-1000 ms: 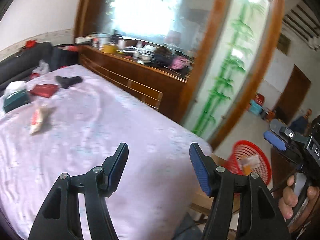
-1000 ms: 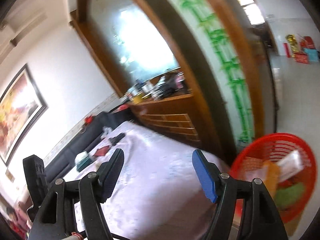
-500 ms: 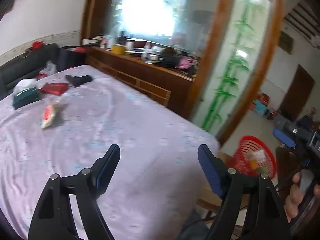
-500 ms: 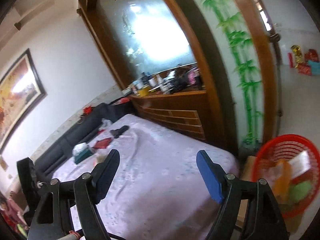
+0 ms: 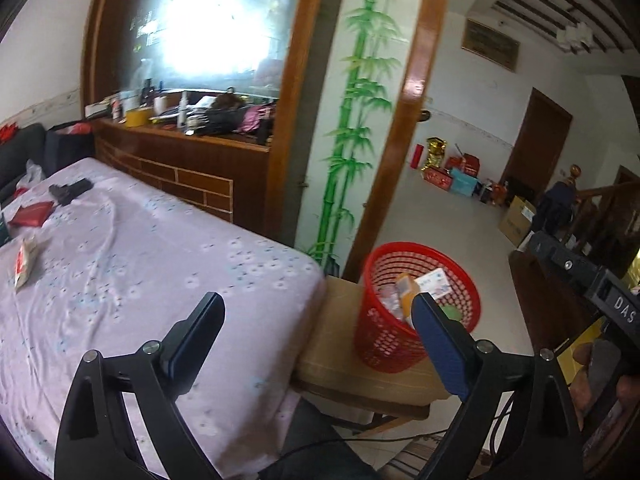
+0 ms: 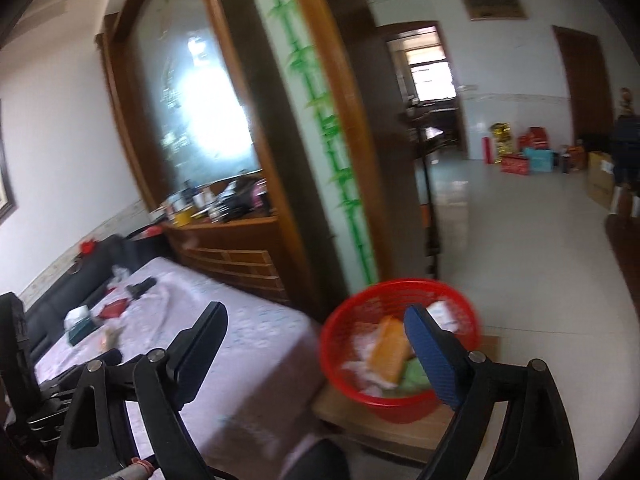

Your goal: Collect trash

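Note:
A red mesh basket with several wrappers stands on a low wooden stool at the corner of the lilac-covered table; it also shows in the right wrist view. A white and red wrapper lies at the table's left. My left gripper is open and empty above the table's corner. My right gripper is open and empty, near the basket; its body shows in the left wrist view.
A red wallet, a black object and a dark green tissue box lie on the table's far end. A wooden counter with clutter and a bamboo-painted partition stand behind. Tiled floor opens right.
Both grippers have swung to the right, so the basket now sits closer to the middle of each view. Both stay open and empty.

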Demonstrator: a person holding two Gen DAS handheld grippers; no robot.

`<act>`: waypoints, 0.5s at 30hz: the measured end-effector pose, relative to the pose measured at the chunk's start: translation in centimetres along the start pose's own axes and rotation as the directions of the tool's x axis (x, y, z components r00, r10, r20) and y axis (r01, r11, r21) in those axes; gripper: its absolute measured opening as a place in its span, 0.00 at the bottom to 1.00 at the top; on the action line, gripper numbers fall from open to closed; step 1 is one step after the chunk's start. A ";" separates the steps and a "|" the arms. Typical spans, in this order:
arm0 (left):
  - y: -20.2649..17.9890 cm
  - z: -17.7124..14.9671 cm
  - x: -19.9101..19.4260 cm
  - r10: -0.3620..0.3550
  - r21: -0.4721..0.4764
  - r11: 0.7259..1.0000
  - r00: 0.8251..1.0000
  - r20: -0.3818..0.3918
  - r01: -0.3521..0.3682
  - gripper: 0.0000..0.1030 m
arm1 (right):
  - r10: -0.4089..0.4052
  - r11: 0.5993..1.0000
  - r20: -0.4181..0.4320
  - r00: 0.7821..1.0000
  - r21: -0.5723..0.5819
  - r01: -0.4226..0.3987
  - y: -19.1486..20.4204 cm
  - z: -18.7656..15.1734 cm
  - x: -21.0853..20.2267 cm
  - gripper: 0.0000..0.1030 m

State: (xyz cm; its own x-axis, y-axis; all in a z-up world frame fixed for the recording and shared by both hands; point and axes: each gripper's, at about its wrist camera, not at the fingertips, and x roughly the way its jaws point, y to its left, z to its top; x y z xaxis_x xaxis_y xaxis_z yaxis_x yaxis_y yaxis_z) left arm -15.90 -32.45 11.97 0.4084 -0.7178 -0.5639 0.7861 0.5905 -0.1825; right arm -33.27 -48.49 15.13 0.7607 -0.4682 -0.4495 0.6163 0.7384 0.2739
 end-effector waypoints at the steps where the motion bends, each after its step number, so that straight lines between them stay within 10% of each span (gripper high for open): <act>1: -0.7 0.0 0.1 0.002 0.011 1.000 1.000 0.000 -0.002 0.91 | -0.016 1.000 0.005 1.000 0.002 0.016 -0.5 0.0 -0.3 0.91; 15: -4.0 -0.3 1.5 0.036 0.075 0.997 0.998 -0.045 -0.033 0.92 | -0.084 0.995 -0.021 0.996 0.047 0.085 -4.6 -0.9 -2.3 0.91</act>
State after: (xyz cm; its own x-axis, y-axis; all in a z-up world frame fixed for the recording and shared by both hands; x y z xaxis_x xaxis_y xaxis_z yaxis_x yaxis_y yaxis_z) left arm -18.62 -35.79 11.61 0.4153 -0.6789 -0.6055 0.8051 0.5841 -0.1028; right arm -38.03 -50.37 14.10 0.7018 -0.5184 -0.4885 0.6876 0.6723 0.2743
